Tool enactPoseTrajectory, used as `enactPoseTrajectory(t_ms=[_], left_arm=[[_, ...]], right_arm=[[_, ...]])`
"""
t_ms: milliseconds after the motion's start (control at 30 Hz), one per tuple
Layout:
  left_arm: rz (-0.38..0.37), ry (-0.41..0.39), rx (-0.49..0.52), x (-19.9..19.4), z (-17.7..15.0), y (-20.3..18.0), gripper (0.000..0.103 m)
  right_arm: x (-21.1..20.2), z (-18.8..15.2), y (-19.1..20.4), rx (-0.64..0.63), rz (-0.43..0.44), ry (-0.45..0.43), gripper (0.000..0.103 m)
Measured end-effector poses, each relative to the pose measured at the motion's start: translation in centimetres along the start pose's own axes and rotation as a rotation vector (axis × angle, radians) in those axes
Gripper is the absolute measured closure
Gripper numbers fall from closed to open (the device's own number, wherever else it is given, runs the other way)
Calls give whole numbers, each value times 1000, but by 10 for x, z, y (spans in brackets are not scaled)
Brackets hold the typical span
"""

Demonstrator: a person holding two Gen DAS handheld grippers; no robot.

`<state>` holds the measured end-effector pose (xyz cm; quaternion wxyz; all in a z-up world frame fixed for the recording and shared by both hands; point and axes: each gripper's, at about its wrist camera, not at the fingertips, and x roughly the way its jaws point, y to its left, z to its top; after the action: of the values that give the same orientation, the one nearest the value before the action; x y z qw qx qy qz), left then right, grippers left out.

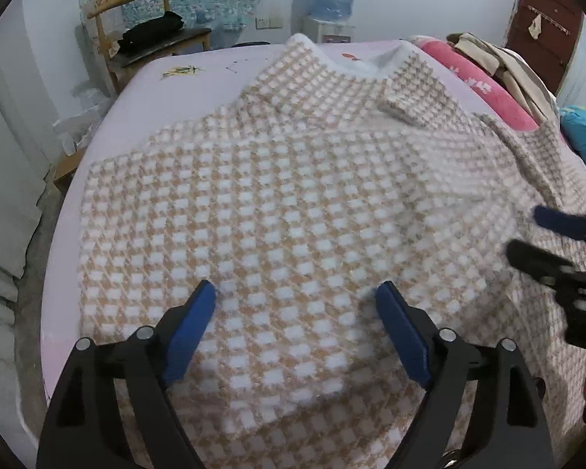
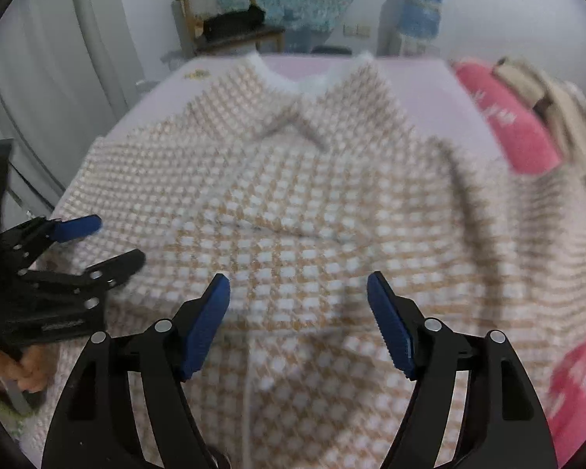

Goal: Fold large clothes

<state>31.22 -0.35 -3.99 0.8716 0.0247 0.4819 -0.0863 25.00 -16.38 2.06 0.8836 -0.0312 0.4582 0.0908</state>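
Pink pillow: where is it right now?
The pink pillow lies along the bed's right edge in both wrist views, beside the checked garment, with beige clothes piled on its far end.

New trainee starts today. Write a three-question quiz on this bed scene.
1. True or false: the left claw grips the checked garment.
2. What lies on the wooden chair? A) dark clothing B) a pillow C) a book
3. Fill in: the garment lies on a ____ bed sheet.

Key: 1 false, both claws stand open, the right claw too; 2 A, dark clothing; 3 pale pink.
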Motion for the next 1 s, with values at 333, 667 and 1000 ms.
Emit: enactPoseTrajectory(t_ms=[333, 667, 1000], left_arm=[[23, -44, -2, -5, -11, 5, 9], [39, -67, 18, -2, -11, 2, 6], [44, -73, 19, -4, -13, 1, 6]], right_arm=[[19, -46, -48, 147, -85, 93, 23], [18, -59, -34, 99, -97, 75, 8], [21, -57, -35, 121, -110, 103, 8]])
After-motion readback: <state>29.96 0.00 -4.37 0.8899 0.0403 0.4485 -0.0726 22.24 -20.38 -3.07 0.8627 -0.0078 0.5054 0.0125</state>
